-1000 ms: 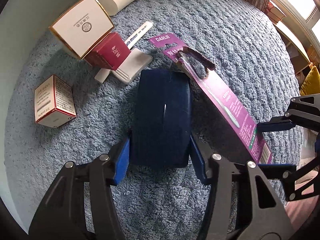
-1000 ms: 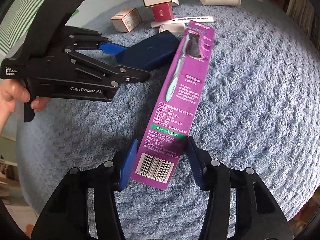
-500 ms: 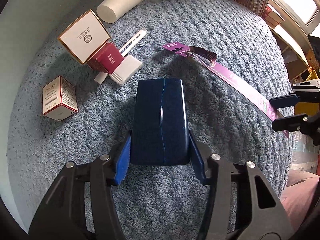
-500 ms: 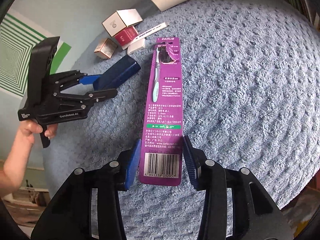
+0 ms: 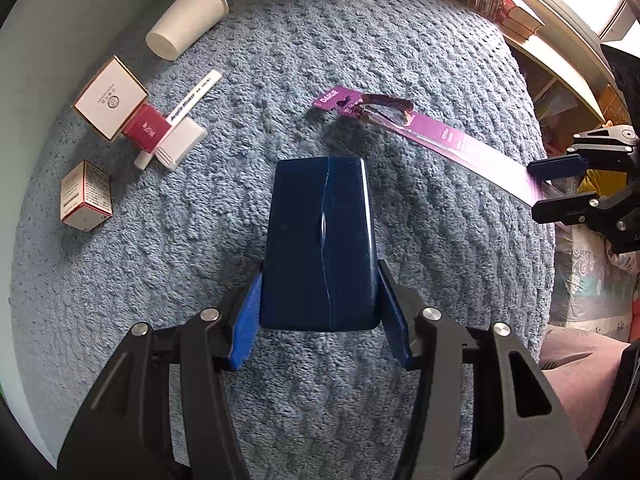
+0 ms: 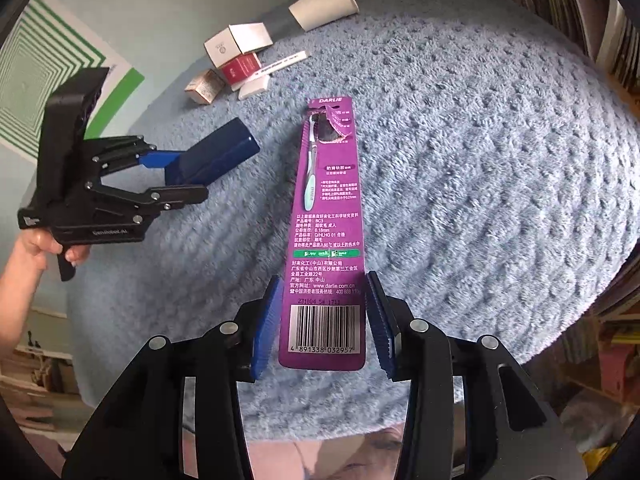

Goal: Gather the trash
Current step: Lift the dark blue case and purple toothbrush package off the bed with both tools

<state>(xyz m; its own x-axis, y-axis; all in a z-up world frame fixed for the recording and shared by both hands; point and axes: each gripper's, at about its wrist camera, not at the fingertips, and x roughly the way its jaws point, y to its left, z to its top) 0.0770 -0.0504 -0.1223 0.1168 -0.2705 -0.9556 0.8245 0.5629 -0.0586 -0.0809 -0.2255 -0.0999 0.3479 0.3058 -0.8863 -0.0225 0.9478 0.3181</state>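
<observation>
We've 2 pcs lifted: left tongs (image 5: 320,320) clamp navy case (image 5: 320,240), right tongs (image 6: 322,320), just narrowed, pinch purple toothbrush pack (image 6: 326,240). Upper left: cup (image 5: 186,20), 3 boxes (image 5: 110,98) etc. left on blue rug (image 5: 400,60); no bin seen.

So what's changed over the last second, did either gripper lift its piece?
Both lifted: the left gripper has raised the dark blue case, and the right gripper, jaws just closing, has carried the purple toothbrush pack up and away from it. The paper cup and small boxes stayed put.
</observation>
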